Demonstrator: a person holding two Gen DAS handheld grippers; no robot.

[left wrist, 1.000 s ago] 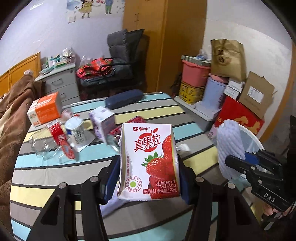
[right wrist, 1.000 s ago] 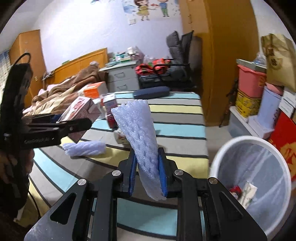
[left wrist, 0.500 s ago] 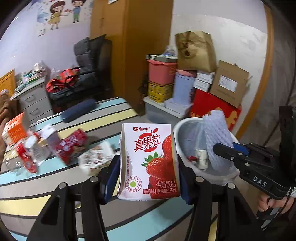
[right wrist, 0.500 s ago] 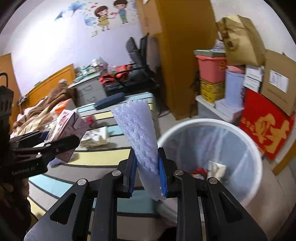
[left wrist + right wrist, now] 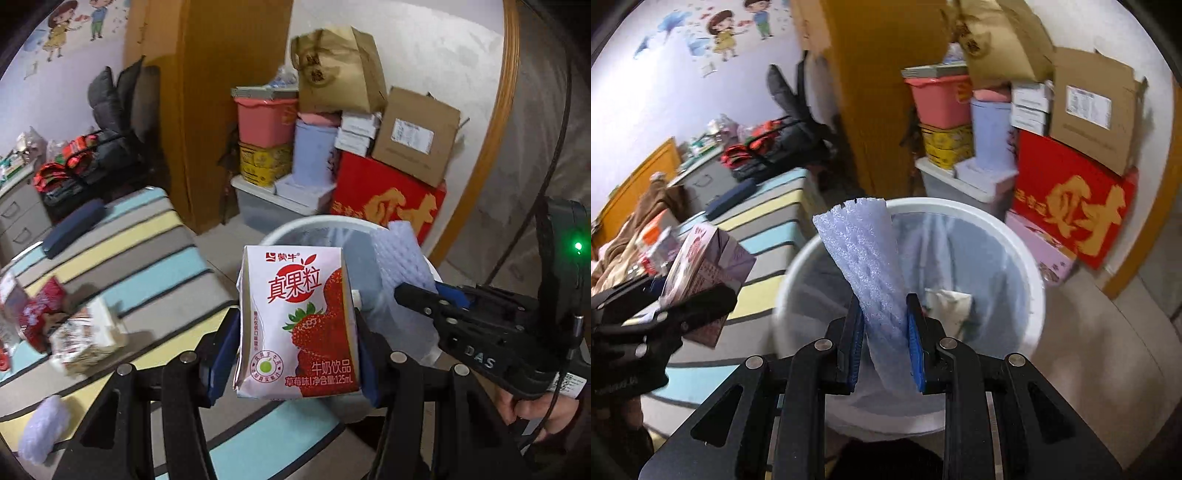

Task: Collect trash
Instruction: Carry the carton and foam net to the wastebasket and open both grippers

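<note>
Jaws of the left gripper (image 5: 295,328) are clamped on a strawberry milk carton (image 5: 297,321), which stands upright between the blue pads with its printed face toward the camera. Jaws of the right gripper (image 5: 884,343) pinch a strip of pale blue foam wrap (image 5: 866,266); the strip rises above the pads and leans left. Just beyond both held pieces sits the white trash bin (image 5: 1032,291), lined with a clear bag, with a few scraps at its bottom. The foam wrap hangs over the bin's open mouth, while the carton is at its near left edge. Left of the bin lies the striped table (image 5: 155,258), still carrying crumpled wrappers (image 5: 85,336). Stacked boxes (image 5: 413,136) stand behind.
</note>
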